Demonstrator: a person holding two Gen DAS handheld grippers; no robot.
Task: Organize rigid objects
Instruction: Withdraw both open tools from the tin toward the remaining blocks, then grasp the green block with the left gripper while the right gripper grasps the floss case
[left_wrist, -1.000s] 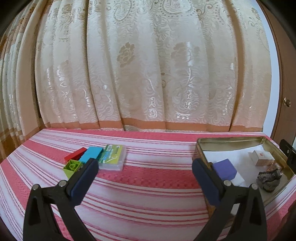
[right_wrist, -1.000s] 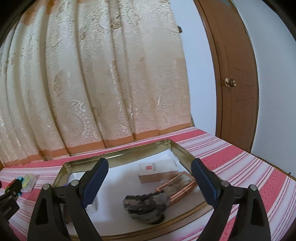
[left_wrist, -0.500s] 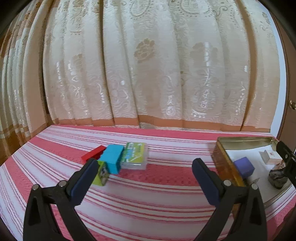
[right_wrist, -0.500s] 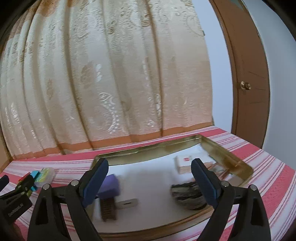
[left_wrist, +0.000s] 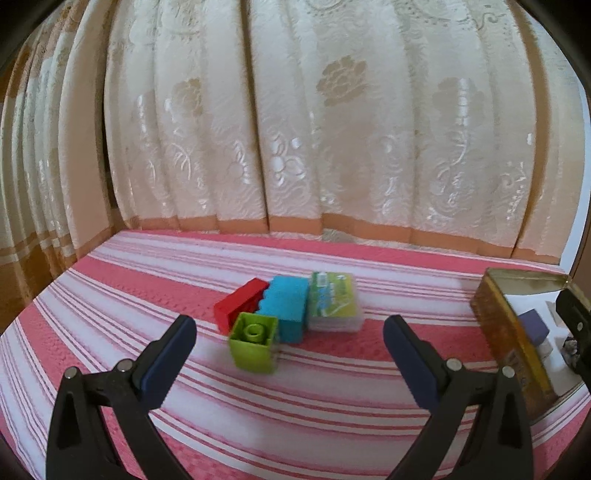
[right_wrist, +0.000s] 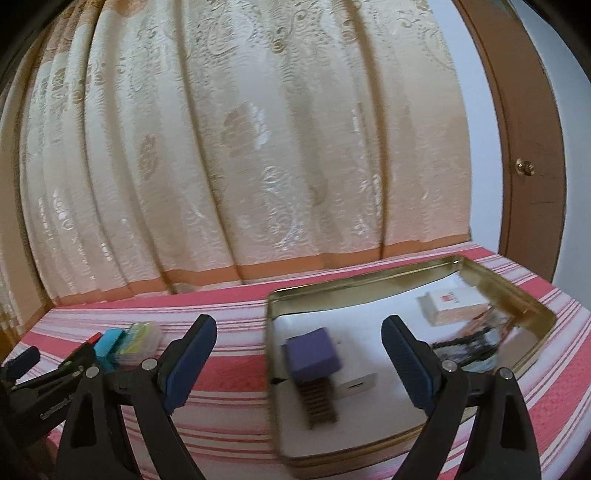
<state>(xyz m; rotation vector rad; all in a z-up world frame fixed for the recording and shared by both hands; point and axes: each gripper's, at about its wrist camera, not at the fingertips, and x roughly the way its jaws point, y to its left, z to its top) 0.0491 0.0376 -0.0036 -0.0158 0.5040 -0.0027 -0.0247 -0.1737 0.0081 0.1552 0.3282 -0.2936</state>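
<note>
My left gripper is spread wide with nothing between its blue pads. It points at a small cluster on the striped pink-and-white cloth. Nearest me stands a lime-green building brick, stud up. Just behind it lies a cyan block, with a red brick touching its left side and a clear plastic case with a green label against its right side. The 4 sit close together, well apart from the gold tin at the right edge of this view.

My right gripper is also wide open and holds nothing. It looks over the left end of that gold tin, which has a white lining. Inside, near the left wall, a purple block sits over a brown ridged piece, beside a white oblong item. Toward the far right corner lies a white carton with a red mark, and in front of it are a copper-framed item and a dark lumpy thing, too blurred to name. A cream floral curtain hangs behind everything, and a brown door with a brass knob stands at right.
</note>
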